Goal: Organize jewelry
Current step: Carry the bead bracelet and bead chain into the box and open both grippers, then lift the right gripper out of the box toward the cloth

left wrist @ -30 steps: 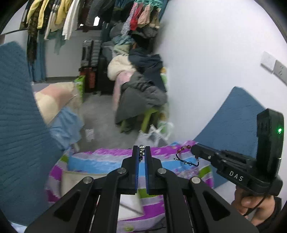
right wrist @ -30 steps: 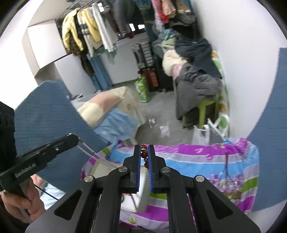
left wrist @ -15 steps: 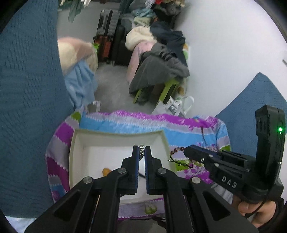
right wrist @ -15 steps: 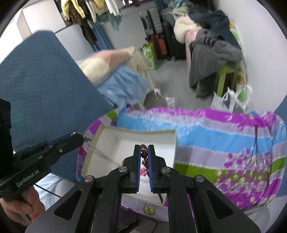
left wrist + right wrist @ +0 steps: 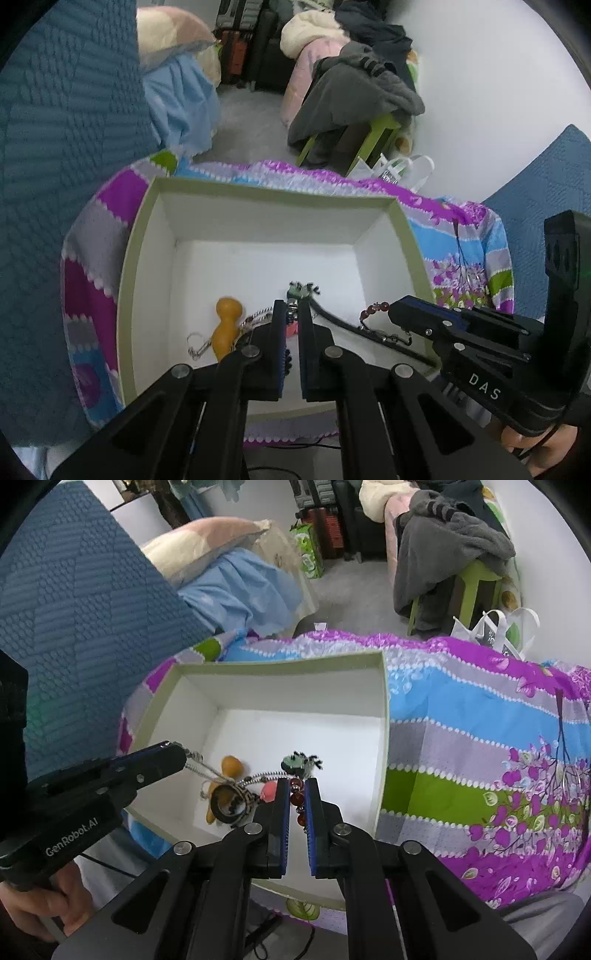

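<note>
Both grippers are hanging over the open white cardboard box with the pale green rim (image 5: pixel 384 686), which sits on a striped purple, blue and green floral cloth (image 5: pixel 480 738).

The left gripper (image 5: pixel 291 314) has its fingers pressed nearly together, pinching a silver twisted chain (image 5: pixel 201 766). That chain runs down from its tips to a dark round patterned ring pendant (image 5: pixel 231 803) dangling low inside the box, just above the box floor as far as I can tell.

The right gripper (image 5: pixel 297 794) is also squeezed in, pinching a red-brown beaded bracelet (image 5: pixel 297 801) right between its blue-padded fingers; in the left wrist view the beads and a dark cord with a clasp trail out from its tip.

On the box floor: a small orange gourd-shaped charm (image 5: pixel 227 325) with a metal key ring, a pink bit, and a little green and black trinket (image 5: pixel 299 762) just ahead of the right gripper's tips.
</note>
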`<state>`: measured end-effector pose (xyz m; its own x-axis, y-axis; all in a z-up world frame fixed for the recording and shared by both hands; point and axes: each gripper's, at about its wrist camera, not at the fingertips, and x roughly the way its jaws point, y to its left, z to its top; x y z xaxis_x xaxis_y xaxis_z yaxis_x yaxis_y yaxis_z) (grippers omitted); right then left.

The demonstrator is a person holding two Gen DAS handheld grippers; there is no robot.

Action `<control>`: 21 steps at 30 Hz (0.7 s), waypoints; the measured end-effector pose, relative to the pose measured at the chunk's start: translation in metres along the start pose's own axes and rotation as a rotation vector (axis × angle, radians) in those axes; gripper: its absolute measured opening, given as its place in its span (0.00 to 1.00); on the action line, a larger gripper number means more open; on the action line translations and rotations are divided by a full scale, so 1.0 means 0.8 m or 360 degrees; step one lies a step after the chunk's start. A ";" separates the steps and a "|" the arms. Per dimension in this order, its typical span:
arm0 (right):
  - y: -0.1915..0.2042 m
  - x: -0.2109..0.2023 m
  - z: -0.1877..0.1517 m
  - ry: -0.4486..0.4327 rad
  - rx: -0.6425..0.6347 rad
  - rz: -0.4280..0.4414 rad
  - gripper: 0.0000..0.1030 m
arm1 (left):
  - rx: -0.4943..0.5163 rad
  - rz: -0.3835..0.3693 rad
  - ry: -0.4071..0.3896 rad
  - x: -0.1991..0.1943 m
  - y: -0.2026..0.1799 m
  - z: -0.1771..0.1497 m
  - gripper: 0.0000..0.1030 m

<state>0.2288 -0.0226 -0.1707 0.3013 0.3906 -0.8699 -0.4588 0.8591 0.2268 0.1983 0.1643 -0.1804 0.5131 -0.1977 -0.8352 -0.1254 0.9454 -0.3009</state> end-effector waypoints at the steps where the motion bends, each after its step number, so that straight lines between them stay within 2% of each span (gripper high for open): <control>1: 0.000 0.003 -0.001 0.0013 0.0004 0.0000 0.06 | -0.0010 0.0000 0.0001 0.000 0.001 -0.002 0.04; 6: -0.001 0.001 -0.003 0.0022 0.0009 0.0043 0.09 | -0.0048 0.0004 -0.0025 -0.015 0.001 -0.004 0.05; 8: -0.001 -0.008 0.001 0.0000 0.0020 0.0058 0.20 | -0.0059 -0.0007 -0.0040 -0.026 0.001 -0.002 0.06; 9: 0.000 -0.014 0.002 -0.0020 0.0016 0.0072 0.22 | -0.0057 -0.0031 -0.0046 -0.032 0.000 -0.001 0.06; 13: 0.005 -0.046 0.013 -0.0101 0.0036 0.0144 0.22 | -0.0050 -0.0026 -0.0124 -0.069 -0.005 0.009 0.07; 14: 0.008 -0.056 0.017 -0.0137 0.0020 0.0124 0.22 | -0.0055 -0.0028 -0.0153 -0.079 -0.007 0.010 0.15; 15: 0.012 -0.070 0.020 -0.0182 -0.0008 0.0115 0.22 | -0.0061 -0.0029 -0.0193 -0.092 -0.009 0.011 0.32; 17: 0.017 -0.088 0.024 -0.0235 -0.0049 0.0106 0.22 | -0.0055 -0.0005 -0.0293 -0.117 -0.016 0.012 0.54; 18: 0.019 -0.100 0.026 -0.0266 -0.0075 0.0089 0.22 | -0.0048 0.0006 -0.0336 -0.128 -0.019 0.010 0.57; 21: 0.018 -0.136 0.031 -0.0367 -0.0128 0.0068 0.22 | -0.0036 -0.0007 -0.0399 -0.151 -0.033 0.012 0.57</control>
<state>0.2100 -0.0444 -0.0621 0.4588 0.4989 -0.7353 -0.5374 0.8148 0.2175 0.1478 0.1656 -0.0673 0.7079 -0.1289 -0.6944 -0.1400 0.9381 -0.3169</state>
